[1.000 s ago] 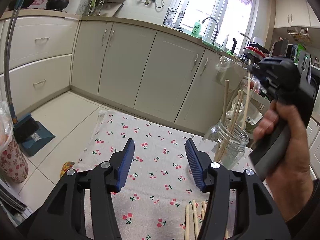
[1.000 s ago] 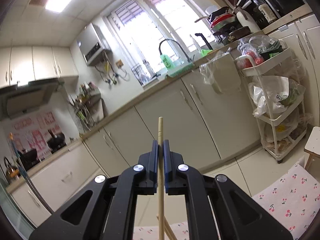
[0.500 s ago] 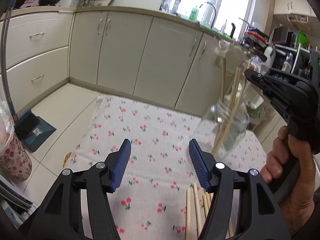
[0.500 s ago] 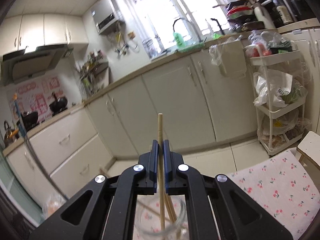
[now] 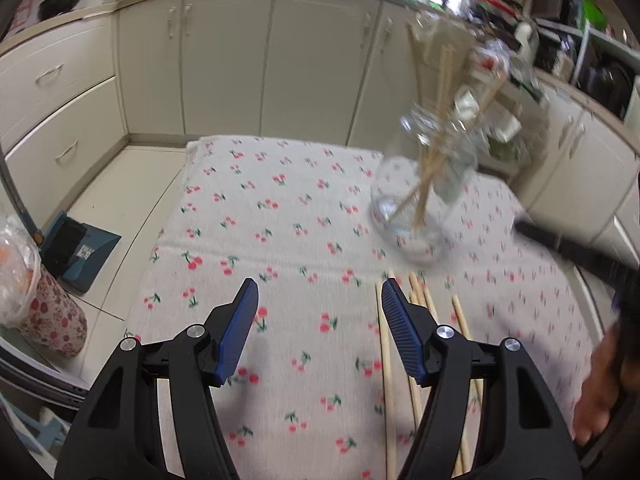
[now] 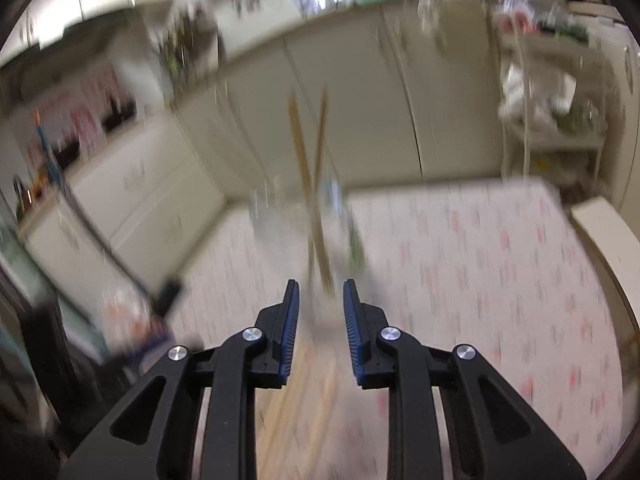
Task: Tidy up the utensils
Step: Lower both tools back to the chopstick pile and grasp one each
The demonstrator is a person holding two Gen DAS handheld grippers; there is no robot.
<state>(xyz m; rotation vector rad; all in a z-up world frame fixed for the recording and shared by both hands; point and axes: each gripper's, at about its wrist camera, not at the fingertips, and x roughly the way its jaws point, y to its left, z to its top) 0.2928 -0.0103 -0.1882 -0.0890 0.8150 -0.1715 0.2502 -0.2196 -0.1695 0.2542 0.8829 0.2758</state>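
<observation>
**A:** How many chopsticks are in the glass jar (image 5: 416, 200)?

**B:** In the left wrist view, at the right of centre, the jar stands on the cherry-print cloth (image 5: 280, 216) that covers the table. I count about four sticks in the jar (image 5: 430, 168), leaning and crossing, but blur makes the number uncertain. In the right wrist view only two show clearly, crossing at the centre of the frame.

**A:** And loose ones?

**B:** The loose chopsticks (image 5: 385, 356) lie on the cloth at the lower right of centre, roughly parallel, just in front of the jar. About five ends show; the black finger hides part of the bundle, so I cannot give a firm count.

**A:** The two grippers?

**B:** The left hand-held gripper (image 5: 316, 320) is released and has just been widening, with bare cloth between its blue pads (image 5: 236, 336); its right finger overlaps the bundle. The right hand-held gripper (image 6: 318, 316) has just parted its jaws and grips nothing. The sticks in the jar show blurred beyond the gap.

**A:** Anything else?

**B:** One hand (image 5: 600, 392) at the lower right edge.
</observation>
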